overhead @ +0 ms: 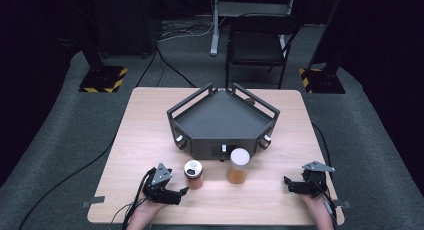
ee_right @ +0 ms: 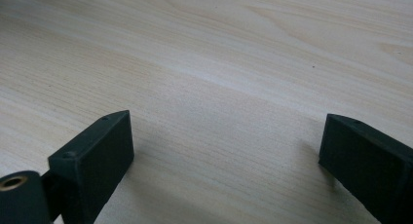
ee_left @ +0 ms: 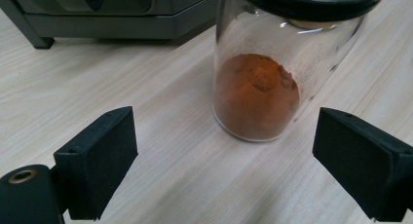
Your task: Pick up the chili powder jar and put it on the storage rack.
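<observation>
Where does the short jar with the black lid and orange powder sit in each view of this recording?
High view: the short jar stands at lower centre, just right of the left gripper and left of the taller jar.
Left gripper view: the jar is at upper centre, ahead of the open fingers.
Right gripper view: bare table between open fingers; no jar.
Shared landmark: the pale wooden table; the dark tray also appears in the high and left gripper views.

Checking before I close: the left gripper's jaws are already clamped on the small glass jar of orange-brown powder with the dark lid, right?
Not quite. The left gripper is open, its jaws standing apart on either side, short of the small glass jar of orange-brown powder with the dark lid, which stands untouched on the wooden table. The left gripper view shows the gap.
</observation>
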{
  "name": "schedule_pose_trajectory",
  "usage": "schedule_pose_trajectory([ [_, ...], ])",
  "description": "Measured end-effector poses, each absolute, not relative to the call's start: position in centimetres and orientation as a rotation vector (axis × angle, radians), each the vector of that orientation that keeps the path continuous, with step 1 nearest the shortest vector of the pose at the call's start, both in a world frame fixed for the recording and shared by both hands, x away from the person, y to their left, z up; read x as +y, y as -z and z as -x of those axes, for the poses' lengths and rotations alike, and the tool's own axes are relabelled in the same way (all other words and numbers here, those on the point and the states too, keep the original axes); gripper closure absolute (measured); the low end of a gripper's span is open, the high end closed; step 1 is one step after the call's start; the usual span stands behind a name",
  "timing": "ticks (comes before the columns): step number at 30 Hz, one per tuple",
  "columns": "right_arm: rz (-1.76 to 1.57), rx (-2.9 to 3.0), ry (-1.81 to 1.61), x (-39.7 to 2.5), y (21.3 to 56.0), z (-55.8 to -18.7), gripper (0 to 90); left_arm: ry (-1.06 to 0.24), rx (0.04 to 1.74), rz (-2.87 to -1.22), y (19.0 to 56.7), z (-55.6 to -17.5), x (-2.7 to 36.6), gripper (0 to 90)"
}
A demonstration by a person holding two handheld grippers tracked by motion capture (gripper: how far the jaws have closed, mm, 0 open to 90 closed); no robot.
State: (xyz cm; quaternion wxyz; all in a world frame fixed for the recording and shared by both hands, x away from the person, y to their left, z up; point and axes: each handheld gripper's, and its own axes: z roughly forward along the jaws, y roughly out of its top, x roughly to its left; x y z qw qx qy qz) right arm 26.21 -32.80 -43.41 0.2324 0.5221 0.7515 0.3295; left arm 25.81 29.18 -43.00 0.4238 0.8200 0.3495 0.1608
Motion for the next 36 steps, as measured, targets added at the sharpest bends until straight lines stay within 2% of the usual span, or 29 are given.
schedule_pose_trajectory([
  [24, -1.430, 2.069, -0.905, -32.8, 43.4, -26.3, 4.3, -0.364, 0.847, -1.991, 44.3, -26.5, 27.8, 8.7],
  [36, -1.429, 2.070, -0.905, -32.8, 43.4, -26.3, 4.3, -0.391, 0.833, -1.990, 45.2, -27.1, 26.4, 9.3],
])
